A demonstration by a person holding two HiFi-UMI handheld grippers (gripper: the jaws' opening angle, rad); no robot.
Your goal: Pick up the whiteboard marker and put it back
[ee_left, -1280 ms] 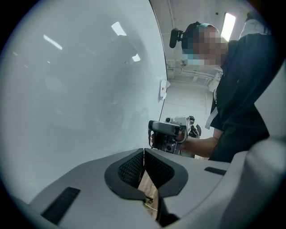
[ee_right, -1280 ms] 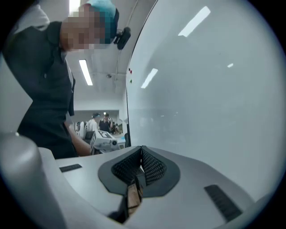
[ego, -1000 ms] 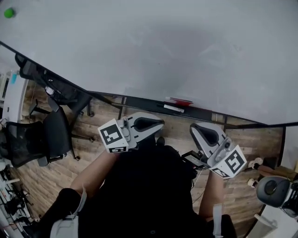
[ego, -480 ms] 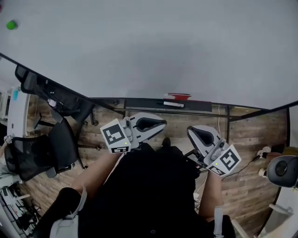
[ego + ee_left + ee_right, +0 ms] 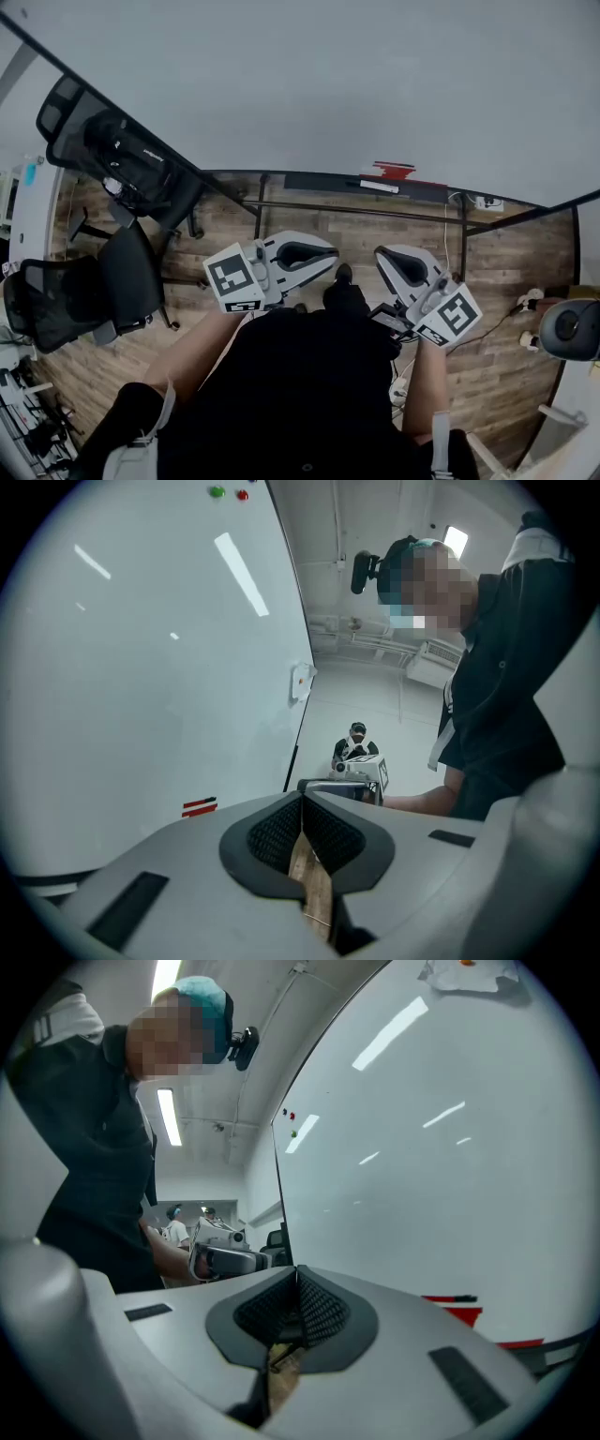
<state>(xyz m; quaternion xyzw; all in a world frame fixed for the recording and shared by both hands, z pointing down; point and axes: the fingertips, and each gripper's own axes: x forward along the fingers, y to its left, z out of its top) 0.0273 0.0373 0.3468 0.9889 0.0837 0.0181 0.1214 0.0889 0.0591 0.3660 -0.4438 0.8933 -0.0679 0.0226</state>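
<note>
A red whiteboard marker (image 5: pixel 392 171) and a white one (image 5: pixel 380 186) lie on the dark tray (image 5: pixel 319 180) under the whiteboard (image 5: pixel 309 75). The red marker also shows in the left gripper view (image 5: pixel 199 807) and the right gripper view (image 5: pixel 450 1298), small against the board. My left gripper (image 5: pixel 333 253) and right gripper (image 5: pixel 380 257) are held close to the torso, well short of the tray. Both are shut with nothing between the jaws, as the gripper views confirm for the left gripper (image 5: pixel 302 799) and the right gripper (image 5: pixel 296 1274).
Black office chairs (image 5: pixel 94 291) stand at the left on the wooden floor (image 5: pixel 506 253). Another chair (image 5: pixel 117 150) with a bag sits near the board's left end. A power strip (image 5: pixel 483 202) lies by the board's stand. Another person (image 5: pixel 357 747) stands far off.
The head view has tilted, so the tray and markers sit higher and further right in it. Both grippers stay shut near the torso, hardly moved.
</note>
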